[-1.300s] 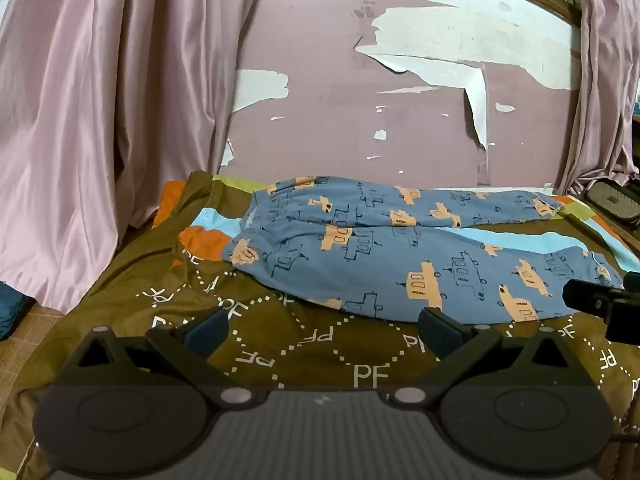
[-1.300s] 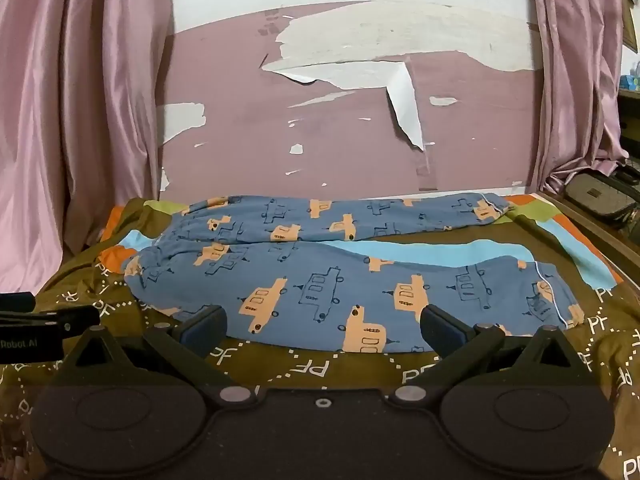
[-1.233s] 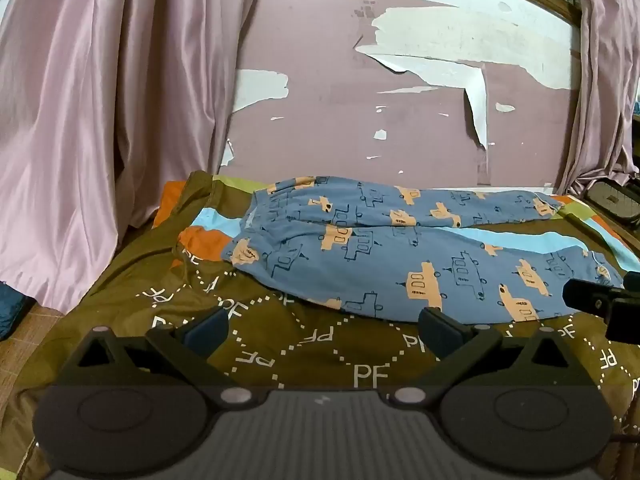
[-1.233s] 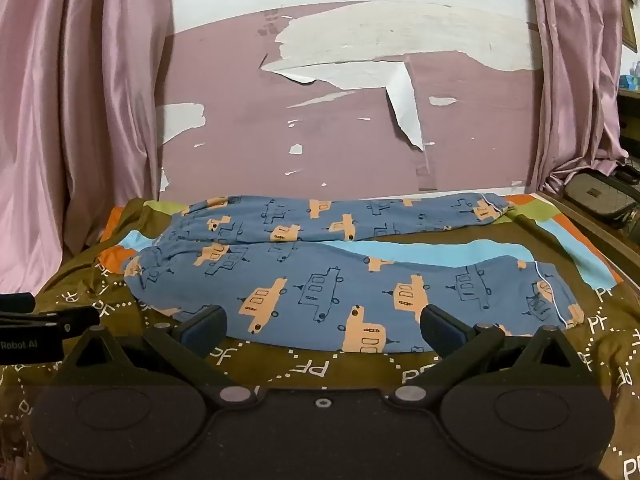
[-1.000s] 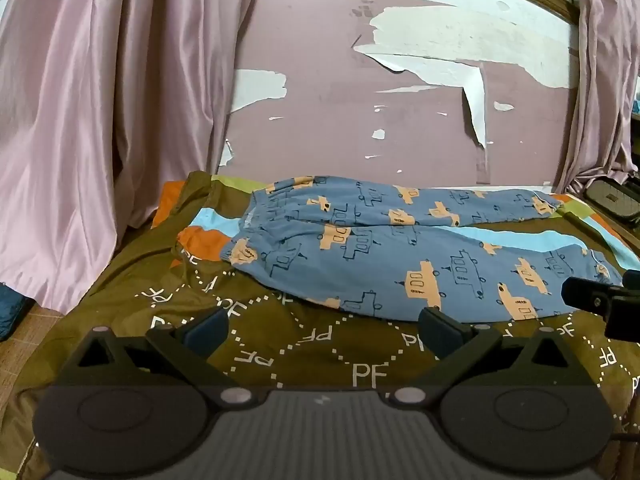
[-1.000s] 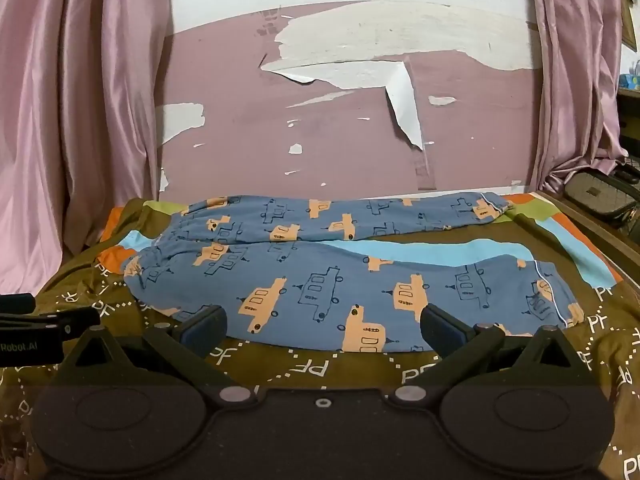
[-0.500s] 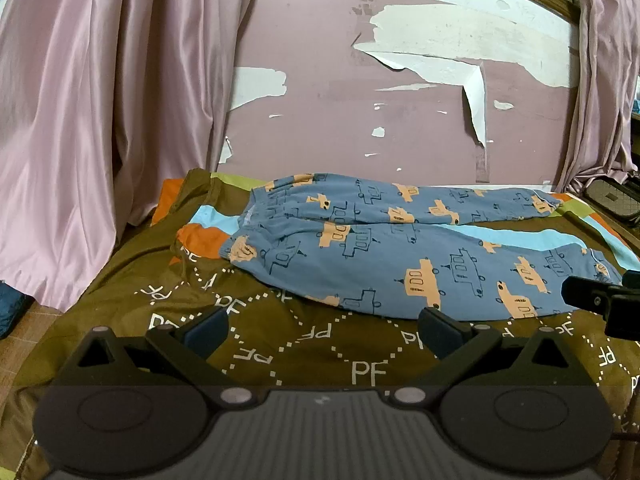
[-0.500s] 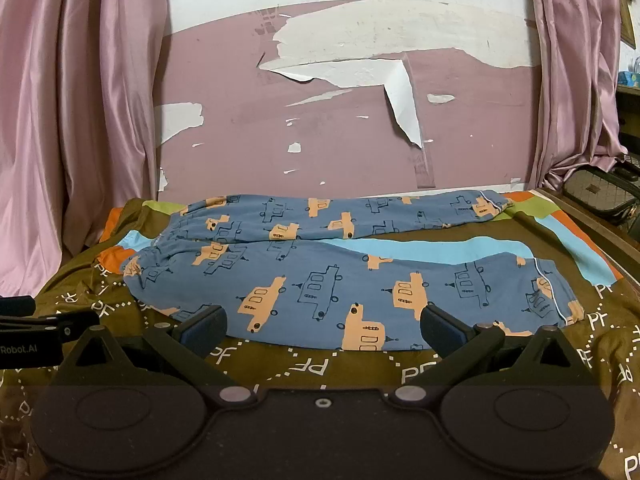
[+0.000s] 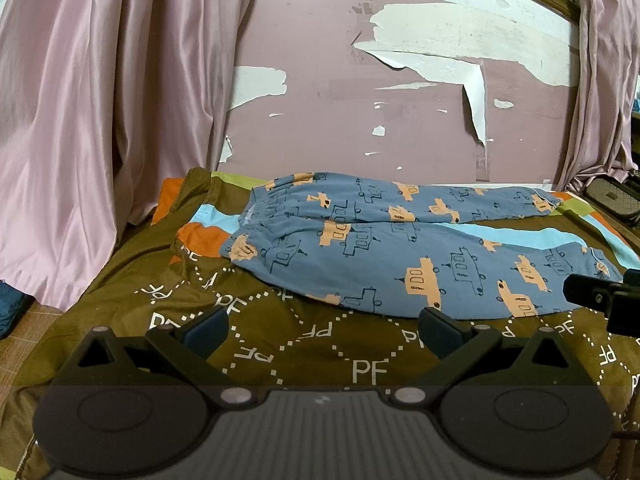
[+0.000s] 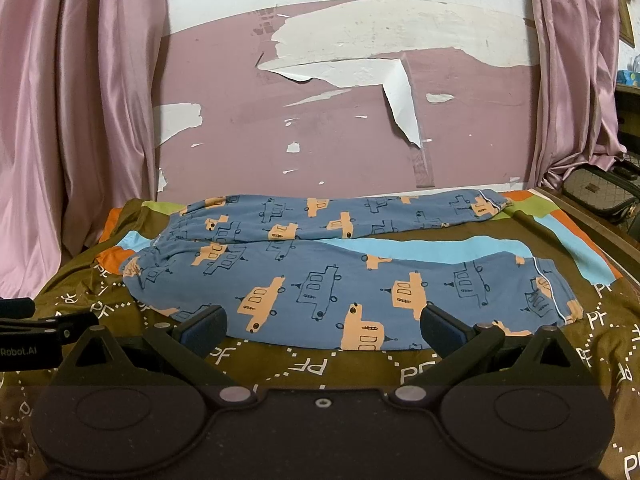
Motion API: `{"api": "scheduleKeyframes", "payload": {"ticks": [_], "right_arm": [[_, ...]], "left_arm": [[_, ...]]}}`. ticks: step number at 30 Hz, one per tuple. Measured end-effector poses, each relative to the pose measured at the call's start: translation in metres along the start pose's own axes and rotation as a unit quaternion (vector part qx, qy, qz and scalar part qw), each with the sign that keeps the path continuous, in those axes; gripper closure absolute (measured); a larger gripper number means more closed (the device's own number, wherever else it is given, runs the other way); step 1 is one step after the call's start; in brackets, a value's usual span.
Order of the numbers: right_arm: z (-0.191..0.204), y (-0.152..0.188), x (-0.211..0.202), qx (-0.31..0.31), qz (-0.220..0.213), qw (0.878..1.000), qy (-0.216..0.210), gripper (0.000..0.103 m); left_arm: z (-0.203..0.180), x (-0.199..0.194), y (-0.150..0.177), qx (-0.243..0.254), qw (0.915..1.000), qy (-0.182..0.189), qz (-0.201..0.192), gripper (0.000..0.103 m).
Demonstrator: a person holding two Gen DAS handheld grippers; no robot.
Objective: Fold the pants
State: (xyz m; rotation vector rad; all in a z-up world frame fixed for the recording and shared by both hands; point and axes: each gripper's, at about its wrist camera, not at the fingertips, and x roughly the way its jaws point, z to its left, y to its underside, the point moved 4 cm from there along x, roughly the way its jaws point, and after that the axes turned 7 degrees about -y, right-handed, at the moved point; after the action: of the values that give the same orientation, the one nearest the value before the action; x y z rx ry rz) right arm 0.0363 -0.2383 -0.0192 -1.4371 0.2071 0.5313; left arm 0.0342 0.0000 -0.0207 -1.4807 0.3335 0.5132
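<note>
Blue pants point(image 9: 384, 248) with orange car prints lie spread flat on the bed, waistband at the left, both legs stretching right with a gap between them. They also show in the right wrist view point(image 10: 344, 276). My left gripper point(image 9: 322, 330) is open and empty, hovering over the bedspread just in front of the near leg. My right gripper point(image 10: 322, 330) is open and empty, its fingertips over the near edge of the near leg. Each gripper's body shows at the edge of the other's view.
A brown bedspread point(image 9: 304, 352) with white "PF" lettering and orange, blue and green stripes covers the bed. A peeling pink wall point(image 9: 360, 120) stands behind. Pink curtains point(image 9: 100, 120) hang left and right. A bag point(image 10: 596, 192) sits at far right.
Both grippers have drifted slightly, so the pants sit a little lower and closer in view. Both stay open and the pants have not moved.
</note>
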Motion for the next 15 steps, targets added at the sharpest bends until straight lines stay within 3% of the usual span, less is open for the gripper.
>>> {"api": "scheduleKeyframes", "payload": {"ticks": [15], "right_arm": [[-0.0004,-0.0002,0.0002,0.001,0.001,1.000,0.000,0.001]], "left_arm": [[-0.0056,-0.0020,0.0051,0.000,1.0000,0.000,0.001,0.000]]}}
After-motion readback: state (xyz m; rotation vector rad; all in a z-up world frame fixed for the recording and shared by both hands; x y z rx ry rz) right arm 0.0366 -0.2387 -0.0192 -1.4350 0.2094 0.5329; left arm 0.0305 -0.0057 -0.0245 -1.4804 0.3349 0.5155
